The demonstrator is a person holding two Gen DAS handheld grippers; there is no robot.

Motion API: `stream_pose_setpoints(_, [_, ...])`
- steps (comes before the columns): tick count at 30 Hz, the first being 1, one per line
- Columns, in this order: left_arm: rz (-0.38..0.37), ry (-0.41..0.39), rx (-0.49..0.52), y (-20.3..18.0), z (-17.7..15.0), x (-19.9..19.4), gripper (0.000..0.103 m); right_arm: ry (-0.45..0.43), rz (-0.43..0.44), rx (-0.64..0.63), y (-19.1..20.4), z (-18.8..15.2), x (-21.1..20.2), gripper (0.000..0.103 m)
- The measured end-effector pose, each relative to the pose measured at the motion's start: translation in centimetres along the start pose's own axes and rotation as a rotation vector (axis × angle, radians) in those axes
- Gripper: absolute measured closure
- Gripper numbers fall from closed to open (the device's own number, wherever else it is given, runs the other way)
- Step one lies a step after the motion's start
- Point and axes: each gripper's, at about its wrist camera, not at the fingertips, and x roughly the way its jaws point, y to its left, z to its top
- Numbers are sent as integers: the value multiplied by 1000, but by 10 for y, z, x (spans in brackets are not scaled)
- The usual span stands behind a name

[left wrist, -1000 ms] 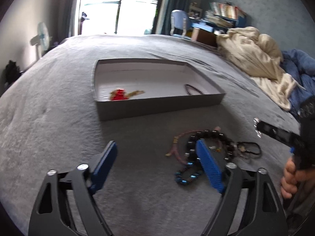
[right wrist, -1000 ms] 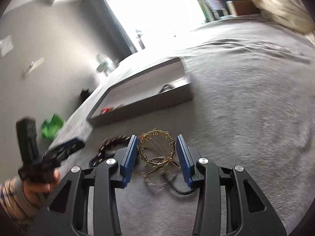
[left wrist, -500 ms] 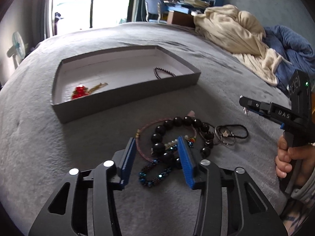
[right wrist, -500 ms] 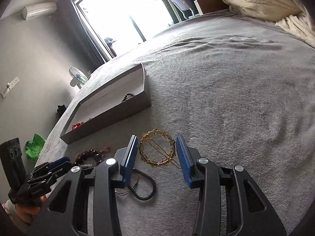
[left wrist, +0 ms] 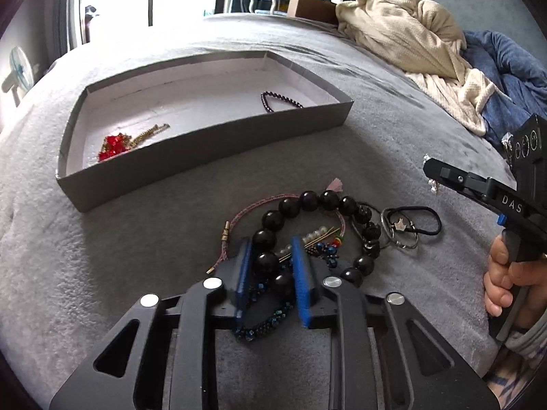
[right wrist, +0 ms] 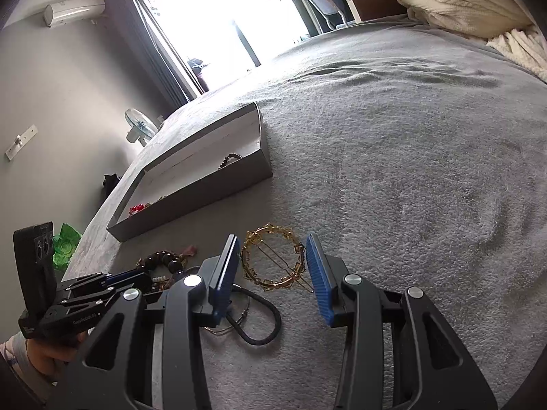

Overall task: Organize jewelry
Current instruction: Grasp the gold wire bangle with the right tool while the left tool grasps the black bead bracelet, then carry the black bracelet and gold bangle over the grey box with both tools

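One lg black bead bracelet [left wrist: 309, 225], glossy.

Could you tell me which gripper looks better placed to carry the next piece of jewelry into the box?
Left, probably. The left gripper has its blue pads close around the black bead bracelet, with the grey box straight ahead. The right gripper only straddles the gold hair clip, wide open.

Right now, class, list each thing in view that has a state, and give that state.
Left gripper: closing around the black bead bracelet.
Right gripper: open, straddling the gold hair clip.
Grey box: open, holding red bead piece and dark bracelet.
Black hair tie: on the bed.
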Motion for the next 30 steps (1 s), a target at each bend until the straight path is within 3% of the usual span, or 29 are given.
stream_pose_setpoints(5, [3,-47,-6,1,-1,-14,88,-5,4,-8,2,0,-1,63])
stream_pose_setpoints(19, [-108,-197,-22,-6,23,-83,88,5,8,-124,30,-3,-3,62])
stream_pose_setpoints(30, [-107,-264,-52,7,41,-110,88,21,16,-157,43,-2,0,63])
